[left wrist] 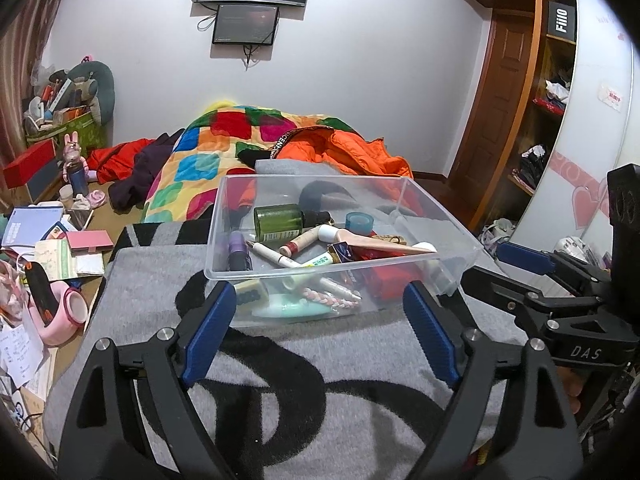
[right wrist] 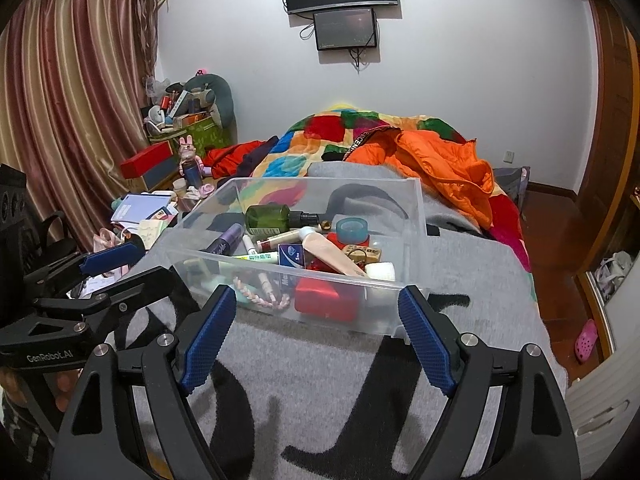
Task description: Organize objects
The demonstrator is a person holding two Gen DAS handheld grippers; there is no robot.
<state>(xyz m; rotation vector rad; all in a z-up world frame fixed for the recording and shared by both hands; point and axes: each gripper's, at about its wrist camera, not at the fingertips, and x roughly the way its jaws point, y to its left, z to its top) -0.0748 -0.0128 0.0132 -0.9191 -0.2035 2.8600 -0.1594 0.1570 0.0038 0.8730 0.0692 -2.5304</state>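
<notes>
A: Where are the small things sitting right now?

B: They are lying in the clear plastic bin [left wrist: 420, 200], which is resting on the grey blanket [left wrist: 280, 400] of the bed, in the middle of both views. The green bottle [left wrist: 282, 220] is lying on its side toward the back, the blue tape roll [right wrist: 352, 230] is sitting right of it, and the red box [right wrist: 326, 300] is pressing against the near wall.

A: And the fingers?

B: Both pairs are standing released, with nothing between them. The left gripper [left wrist: 320, 328] is hovering low in its frame, just short of the bin's near wall; the right gripper [right wrist: 316, 336] is doing the same at the bin's near right corner.

A: So which step is this?

B: I am judging that the gathering looks finished, or that a fresh pick is starting. Next, one gripper is probably needing to reach over the wall and close on a single item, or both are needing to pinch the rim to carry the bin.
</notes>
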